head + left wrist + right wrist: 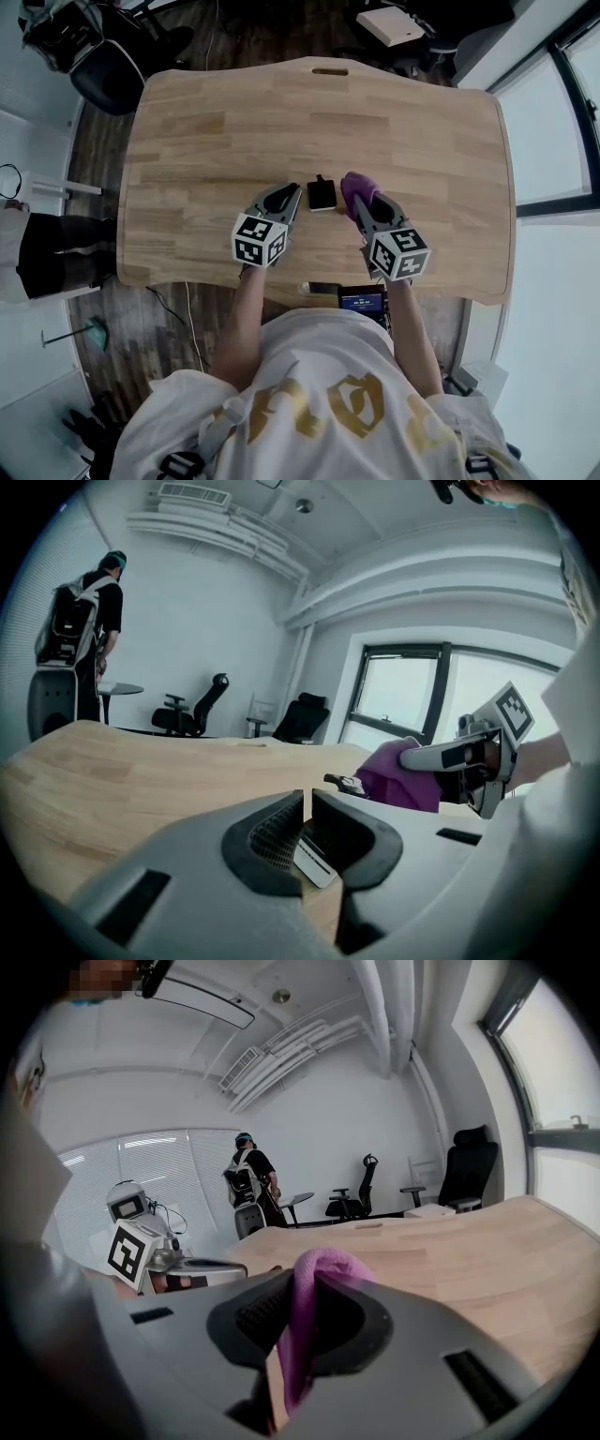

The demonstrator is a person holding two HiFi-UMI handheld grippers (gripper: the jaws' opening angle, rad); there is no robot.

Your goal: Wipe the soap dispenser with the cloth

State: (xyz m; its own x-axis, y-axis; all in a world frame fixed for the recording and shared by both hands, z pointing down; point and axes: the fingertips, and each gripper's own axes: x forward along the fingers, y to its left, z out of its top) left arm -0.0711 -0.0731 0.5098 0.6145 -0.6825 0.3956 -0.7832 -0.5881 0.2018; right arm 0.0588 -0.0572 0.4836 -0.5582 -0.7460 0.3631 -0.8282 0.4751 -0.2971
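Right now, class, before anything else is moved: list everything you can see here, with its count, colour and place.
table: one, light wood, fills the middle of the head view
soap dispenser: one, black, on the table between the two tongs
cloth: one, purple, pinched in the right tongs just right of the dispenser
screen device: one, dark with a lit blue screen, at the table's near edge
office chairs: at least two, black, beyond the table's far side
bystander: one, dark top and backpack, standing beyond the table
left tongs: one, grey, shut, just left of the dispenser
right tongs: one, grey, shut on the cloth
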